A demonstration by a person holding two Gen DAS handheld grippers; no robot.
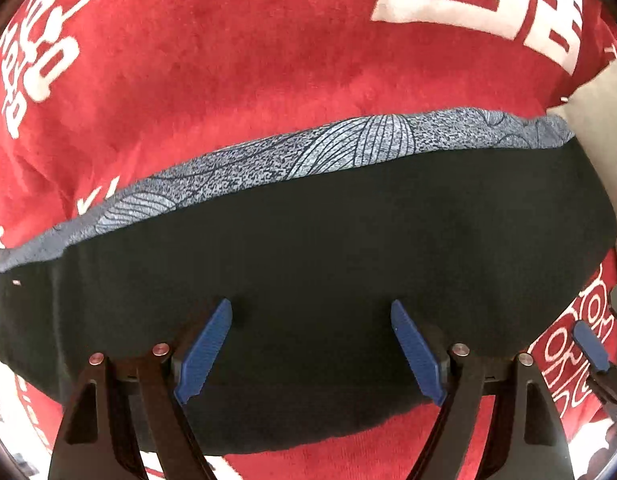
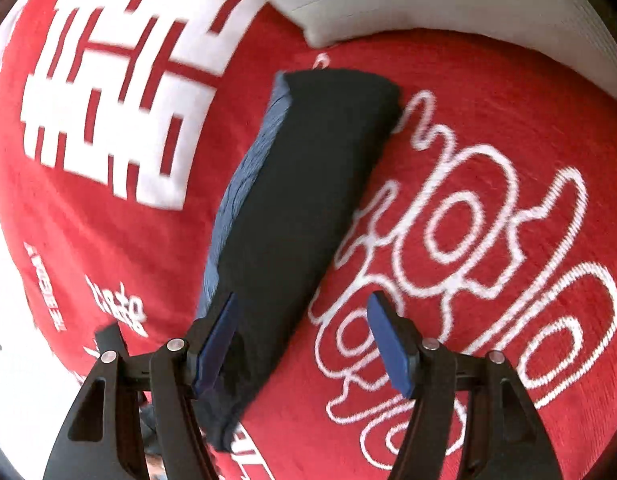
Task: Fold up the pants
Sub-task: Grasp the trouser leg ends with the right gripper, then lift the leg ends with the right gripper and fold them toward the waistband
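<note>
Left wrist view: the folded pants [image 1: 308,248] lie on the red blanket [image 1: 228,60], directly beneath the left gripper [image 1: 311,312], whose jaws stand wide apart, holding nothing.

Right wrist view: the right gripper [image 2: 302,306] is spread empty over the pants' [image 2: 308,184] near end.

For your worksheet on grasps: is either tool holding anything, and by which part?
Nothing is held. The left tool and right tool stand open above the folded dark pants.
</note>
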